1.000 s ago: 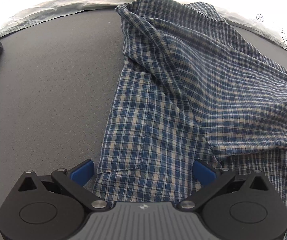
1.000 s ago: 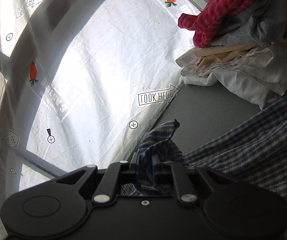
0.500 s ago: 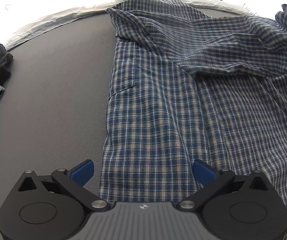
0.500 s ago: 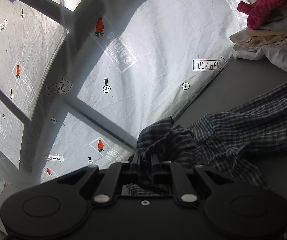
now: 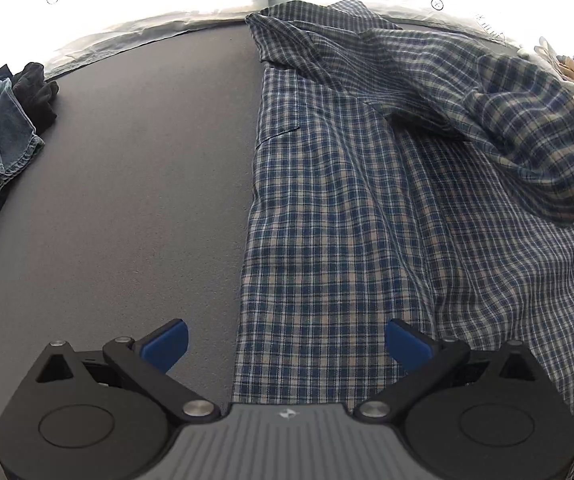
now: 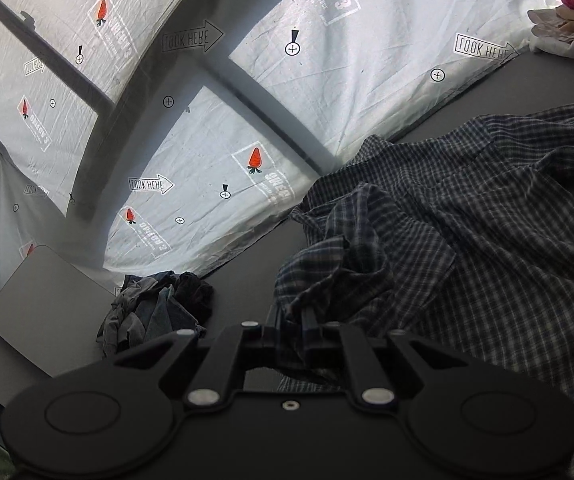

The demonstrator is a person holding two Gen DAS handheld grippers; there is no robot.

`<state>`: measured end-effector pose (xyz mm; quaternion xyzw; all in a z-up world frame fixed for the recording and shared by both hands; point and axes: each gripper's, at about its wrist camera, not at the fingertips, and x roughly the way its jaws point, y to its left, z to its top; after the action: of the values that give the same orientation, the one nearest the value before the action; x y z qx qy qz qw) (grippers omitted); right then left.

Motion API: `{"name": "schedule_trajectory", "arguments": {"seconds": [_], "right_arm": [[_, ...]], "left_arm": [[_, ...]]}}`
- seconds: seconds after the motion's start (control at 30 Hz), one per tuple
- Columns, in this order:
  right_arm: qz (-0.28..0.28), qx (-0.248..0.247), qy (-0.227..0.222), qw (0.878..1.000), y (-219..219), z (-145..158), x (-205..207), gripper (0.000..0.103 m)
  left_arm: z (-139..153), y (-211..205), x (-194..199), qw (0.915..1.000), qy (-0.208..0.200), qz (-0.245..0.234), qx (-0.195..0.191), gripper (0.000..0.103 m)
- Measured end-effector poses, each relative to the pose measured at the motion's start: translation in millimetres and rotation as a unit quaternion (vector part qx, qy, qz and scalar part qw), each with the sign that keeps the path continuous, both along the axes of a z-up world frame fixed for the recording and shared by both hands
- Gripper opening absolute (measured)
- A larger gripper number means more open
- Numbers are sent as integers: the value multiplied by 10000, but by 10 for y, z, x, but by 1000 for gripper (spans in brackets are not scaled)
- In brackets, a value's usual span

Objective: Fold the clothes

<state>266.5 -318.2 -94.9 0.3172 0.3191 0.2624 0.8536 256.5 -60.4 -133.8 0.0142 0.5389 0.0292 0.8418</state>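
Since a second ago we have swept the right hand-held gripper (image 6: 291, 320) sideways over the counter (image 5: 135, 200), dragging a pinched bunch of the plaid shirt (image 5: 347, 208) with it, so the sleeve now lies bunched over the body at 2 o'clock in the left wrist view. That looks to us like the first fold coming in (not yet flattened). The left hand-held gripper (image 5: 287, 344) hangs spread and empty over the shirt's hem at 6 o'clock. We count one shirt, two grippers, one dark pile of denim clothes (image 5: 3, 132) at 9 o'clock, and one pale pile (image 6: 567, 20).
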Motion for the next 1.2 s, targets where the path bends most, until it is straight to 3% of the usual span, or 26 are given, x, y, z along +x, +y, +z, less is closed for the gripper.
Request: {"name": "schedule_trajectory", "arguments": {"seconds": [0.63, 0.77, 0.8, 0.83, 0.97, 1.2], "right_arm": [[471, -449, 429, 9970, 409, -222, -592, 9], [412, -122, 561, 9975, 386, -265, -618, 8], [377, 109, 599, 9974, 358, -277, -629, 8], [351, 323, 625, 9969, 336, -286, -642, 0], [399, 853, 546, 9941, 333, -251, -708, 0], [203, 509, 935, 9941, 411, -365, -752, 1]], "left_arm": [[-99, 253, -644, 9994, 232, 121, -223, 103], [-105, 294, -686, 9994, 241, 109, -225, 103], [-102, 306, -693, 9994, 236, 116, -229, 103], [-98, 321, -699, 9994, 228, 129, -229, 103], [-103, 361, -718, 9993, 240, 155, -247, 103], [-138, 420, -770, 9992, 301, 80, -259, 103]]}}
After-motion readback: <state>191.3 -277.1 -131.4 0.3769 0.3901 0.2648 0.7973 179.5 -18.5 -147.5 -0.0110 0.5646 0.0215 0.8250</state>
